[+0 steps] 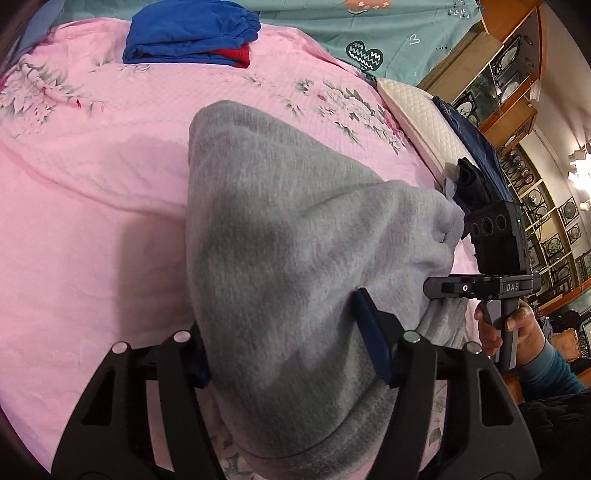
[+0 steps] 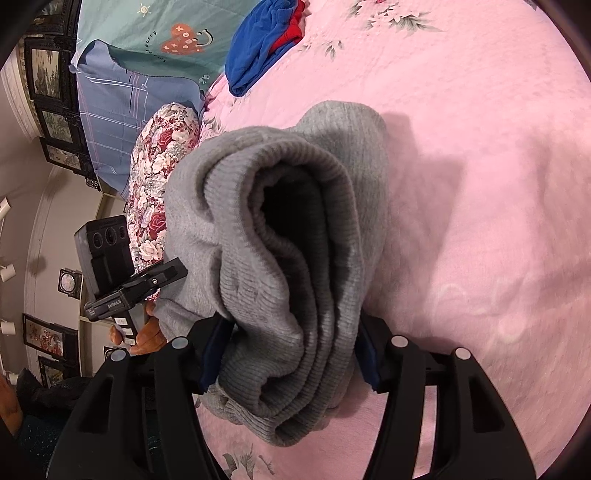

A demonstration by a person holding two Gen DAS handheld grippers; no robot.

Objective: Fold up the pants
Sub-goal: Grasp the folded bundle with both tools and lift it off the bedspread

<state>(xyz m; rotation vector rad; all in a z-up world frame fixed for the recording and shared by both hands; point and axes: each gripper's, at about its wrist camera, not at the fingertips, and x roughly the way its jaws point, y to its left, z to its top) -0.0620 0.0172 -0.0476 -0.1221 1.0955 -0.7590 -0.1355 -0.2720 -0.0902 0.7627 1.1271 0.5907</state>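
1. Where the pink floral bedspread (image 1: 92,177) covers the bed, the grey pants (image 1: 280,236) are lifted above it, bunched into a thick bundle that casts a shadow on the pink cloth.
2. The fabric is a soft, fleecy grey knit; in the right wrist view the ribbed cuffs and several stacked layers (image 2: 295,258) show, with a dark hollow between the folds.
3. The left gripper (image 1: 291,339) is clamped on the pants, its blue pads pressing both sides of the bundle, near a stitched hem at the lower end.
4. The right gripper (image 2: 291,354) likewise grips the pants, its pads squeezing the layered ribbed end between them.
5. Each view shows the other gripper at the far side of the bundle, held by a hand (image 1: 509,328).
6. A folded blue and red garment (image 1: 192,33) lies well apart on the bedspread.
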